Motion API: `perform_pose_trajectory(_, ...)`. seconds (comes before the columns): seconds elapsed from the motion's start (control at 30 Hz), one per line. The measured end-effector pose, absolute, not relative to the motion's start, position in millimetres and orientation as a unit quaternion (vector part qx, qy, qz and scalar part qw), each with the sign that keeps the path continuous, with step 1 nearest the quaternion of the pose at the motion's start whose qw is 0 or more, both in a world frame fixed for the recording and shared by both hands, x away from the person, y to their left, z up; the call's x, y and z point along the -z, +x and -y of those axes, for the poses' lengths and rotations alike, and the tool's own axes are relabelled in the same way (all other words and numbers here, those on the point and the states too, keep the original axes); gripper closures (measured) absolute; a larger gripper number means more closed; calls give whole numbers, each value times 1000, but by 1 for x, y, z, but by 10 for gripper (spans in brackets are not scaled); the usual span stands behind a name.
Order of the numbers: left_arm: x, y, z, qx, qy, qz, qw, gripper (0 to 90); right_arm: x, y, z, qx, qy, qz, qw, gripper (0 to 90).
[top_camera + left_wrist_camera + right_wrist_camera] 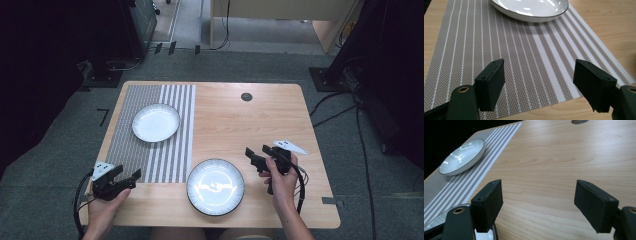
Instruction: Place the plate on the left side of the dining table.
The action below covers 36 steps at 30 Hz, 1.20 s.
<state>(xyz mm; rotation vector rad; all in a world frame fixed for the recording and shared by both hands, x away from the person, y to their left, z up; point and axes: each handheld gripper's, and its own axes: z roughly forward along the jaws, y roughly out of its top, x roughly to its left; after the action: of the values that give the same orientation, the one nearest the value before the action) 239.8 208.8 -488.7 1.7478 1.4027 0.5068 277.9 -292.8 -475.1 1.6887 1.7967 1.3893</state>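
A white plate (155,122) with a dark rim rests on a grey-and-white striped placemat (150,160) at the table's left; the plate (531,8) and mat (511,62) lie ahead in the left gripper view. A second, larger plate (215,186) sits on bare wood near the front edge. My left gripper (127,176) hovers open at the mat's front left corner, jaws wide apart with nothing between them. My right gripper (256,154) is open just right of the near plate, also holding nothing. In the right gripper view the far plate (461,157) lies at upper left.
The wooden table (240,125) has a round dark cable hole (246,97) near its far edge. Cables (340,110) run over the grey carpet to the right, and dark equipment stands behind and beside the table.
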Motion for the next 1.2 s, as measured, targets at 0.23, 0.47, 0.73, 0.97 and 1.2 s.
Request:
perform_pose_trajectory(0.23, 499, 232, -220, -205, 695, -562, 398, 248, 486, 266, 313, -478, 600, -621, 163, 233)
perform_pose_trajectory(0.47, 505, 227, -230, -213, 700, -565, 382, 248, 497, 255, 336, -473, 610, -611, 177, 233)
perform_pose_trajectory(0.73, 512, 228, -245, -220, 700, -576, 360, 245, 509, 243, 362, -463, 629, -596, 184, 233)
perform_pose_trajectory(0.97, 511, 227, -250, -243, 704, -570, 346, 245, 517, 234, 383, -452, 645, -585, 193, 233)
perform_pose_trajectory(1.2, 511, 229, -260, -252, 696, -580, 340, 244, 520, 226, 401, -443, 658, -574, 201, 234)
